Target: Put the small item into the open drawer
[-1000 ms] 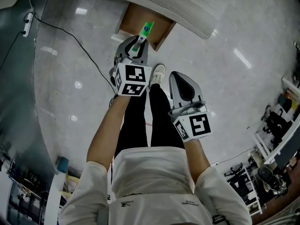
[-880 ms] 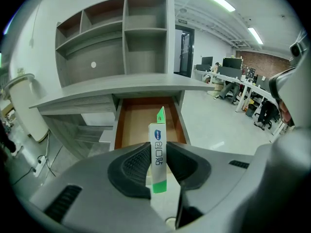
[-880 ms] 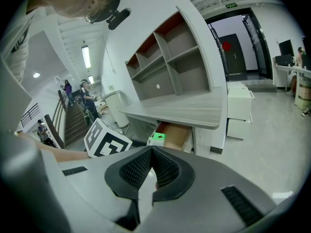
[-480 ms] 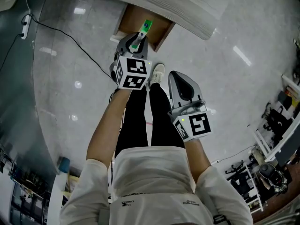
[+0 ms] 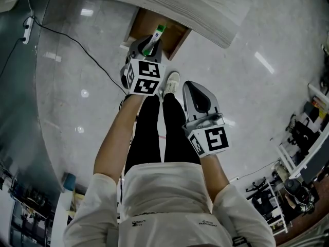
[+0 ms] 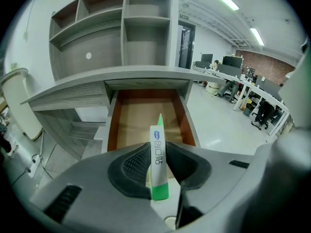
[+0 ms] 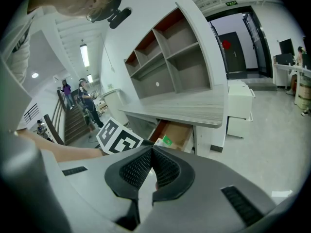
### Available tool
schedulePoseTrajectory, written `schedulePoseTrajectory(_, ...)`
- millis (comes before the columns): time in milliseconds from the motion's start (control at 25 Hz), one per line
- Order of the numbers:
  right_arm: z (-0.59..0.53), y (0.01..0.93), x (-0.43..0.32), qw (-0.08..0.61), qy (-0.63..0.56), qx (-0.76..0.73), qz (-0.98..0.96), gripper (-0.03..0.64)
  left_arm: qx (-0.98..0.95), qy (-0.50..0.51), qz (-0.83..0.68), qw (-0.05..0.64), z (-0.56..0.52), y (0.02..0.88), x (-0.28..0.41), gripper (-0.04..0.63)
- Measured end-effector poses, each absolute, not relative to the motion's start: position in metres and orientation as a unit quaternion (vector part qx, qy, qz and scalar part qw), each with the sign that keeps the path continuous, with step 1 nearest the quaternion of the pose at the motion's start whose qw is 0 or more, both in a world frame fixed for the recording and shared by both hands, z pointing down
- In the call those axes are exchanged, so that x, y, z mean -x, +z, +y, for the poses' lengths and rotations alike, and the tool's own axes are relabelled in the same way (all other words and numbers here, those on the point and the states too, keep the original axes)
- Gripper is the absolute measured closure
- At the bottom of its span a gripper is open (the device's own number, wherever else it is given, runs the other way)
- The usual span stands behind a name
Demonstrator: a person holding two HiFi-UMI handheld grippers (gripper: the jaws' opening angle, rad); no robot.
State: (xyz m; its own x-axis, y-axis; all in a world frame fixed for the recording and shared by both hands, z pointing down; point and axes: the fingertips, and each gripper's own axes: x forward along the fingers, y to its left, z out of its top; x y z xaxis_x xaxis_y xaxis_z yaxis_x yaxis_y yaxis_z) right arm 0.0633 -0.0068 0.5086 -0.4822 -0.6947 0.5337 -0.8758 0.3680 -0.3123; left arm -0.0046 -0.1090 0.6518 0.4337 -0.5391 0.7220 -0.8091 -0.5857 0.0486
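The left gripper (image 6: pixel 158 152) was clamped on the small item (image 6: pixel 157 149), a slim white pack with green ends, which stood between the ribbed pads and pointed forward at the open drawer (image 6: pixel 141 115). The drawer stuck out from under the grey desk (image 5: pixel 169 1), and its brown floor looked bare. The right gripper (image 7: pixel 150 164) hung back beside the person's leg with its jaws pressed together on nothing. To do this step well, I judged that the left gripper should carry on forward until the whole pack stood past the drawer's front wall. It should then dip low inside before the jaws parted, so that the light pack dropped only a short way and did not bounce off the rim. The desk edge overhung the drawer's back part, so the approach was better kept low and toward the front. From the head view it was hard to tell whether the pack's tip had already crossed the front wall. Compared with a second before, the left gripper had moved forward and sat closer to the desk, with the pack's tip farther over the drawer. The right gripper had barely shifted.
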Motion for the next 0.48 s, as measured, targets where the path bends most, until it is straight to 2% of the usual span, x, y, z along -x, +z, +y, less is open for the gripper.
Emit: schedulePoseTrajectory(480, -0.007, 0.512, -0.067, 0.162, 0.287, -0.484, -0.811, 0.589, -0.821, 0.34, -0.411, 0.205, -0.114, 0.663, -0.001, 0.489)
